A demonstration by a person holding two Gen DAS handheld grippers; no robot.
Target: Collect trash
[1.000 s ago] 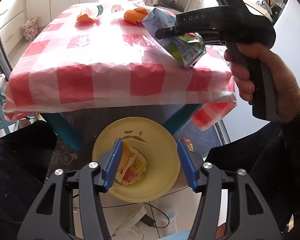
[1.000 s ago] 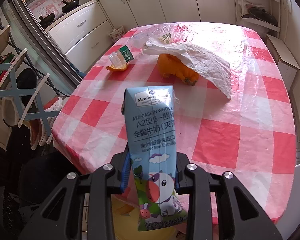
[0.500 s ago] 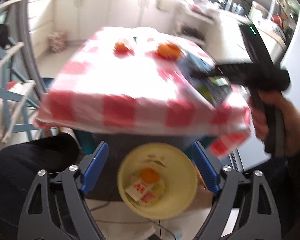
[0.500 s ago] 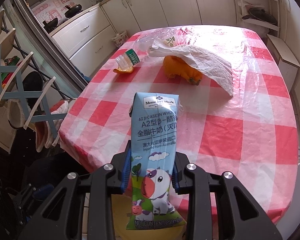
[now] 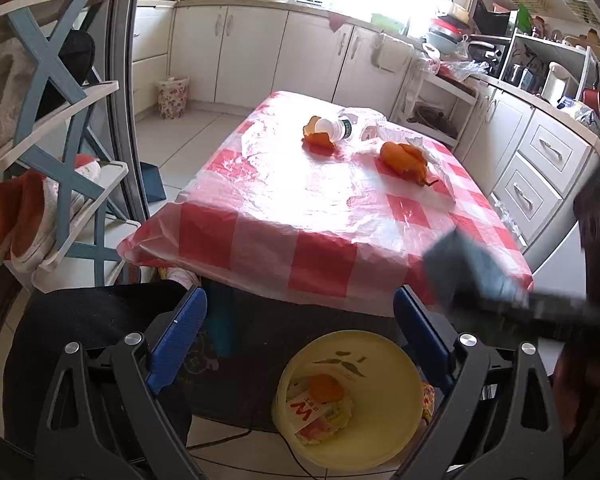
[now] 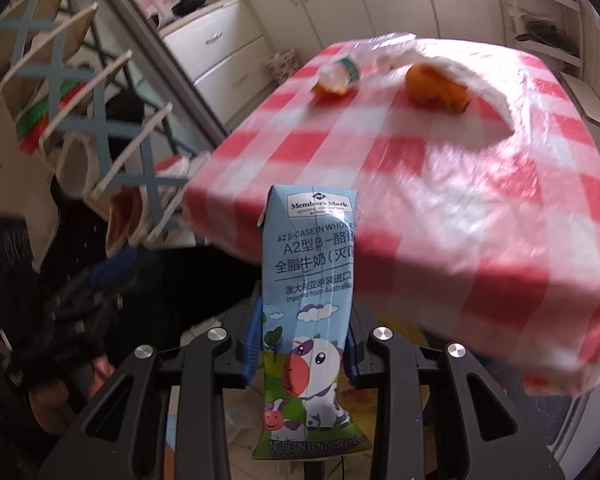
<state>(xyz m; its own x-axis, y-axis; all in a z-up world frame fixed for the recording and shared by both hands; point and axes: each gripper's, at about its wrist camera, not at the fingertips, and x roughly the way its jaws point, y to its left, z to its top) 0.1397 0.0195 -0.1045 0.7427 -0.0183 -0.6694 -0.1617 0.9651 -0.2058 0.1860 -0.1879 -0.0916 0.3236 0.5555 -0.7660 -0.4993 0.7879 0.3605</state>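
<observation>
My left gripper (image 5: 300,320) hangs above the floor in front of the table, its jaws opening wide with nothing between them. Below it stands a yellow bin (image 5: 384,404) holding a crumpled wrapper (image 5: 320,416) and an orange peel (image 5: 326,386). My right gripper (image 6: 302,344) is shut on a blue milk carton (image 6: 308,264), held upright just off the table's near edge. The same carton (image 5: 472,272) shows blurred at the right of the left wrist view. On the checked tablecloth (image 5: 300,208) lie a tipped plastic bottle (image 5: 336,128), an orange peel (image 5: 320,144) and an orange lump (image 5: 404,158) under a white plastic bag (image 6: 480,76).
A blue-and-white shoe rack (image 5: 60,140) stands at the left by a door frame. White kitchen cabinets (image 5: 240,48) line the back and right walls. A small floral bin (image 5: 172,96) sits on the floor. The person's dark trousers (image 5: 80,320) fill the lower left. Cables run under the yellow bin.
The left gripper let the wrapper drop into the yellow bin, spread wide and tilted up toward the table. The right gripper carried the carton back from over the table to past its near edge.
</observation>
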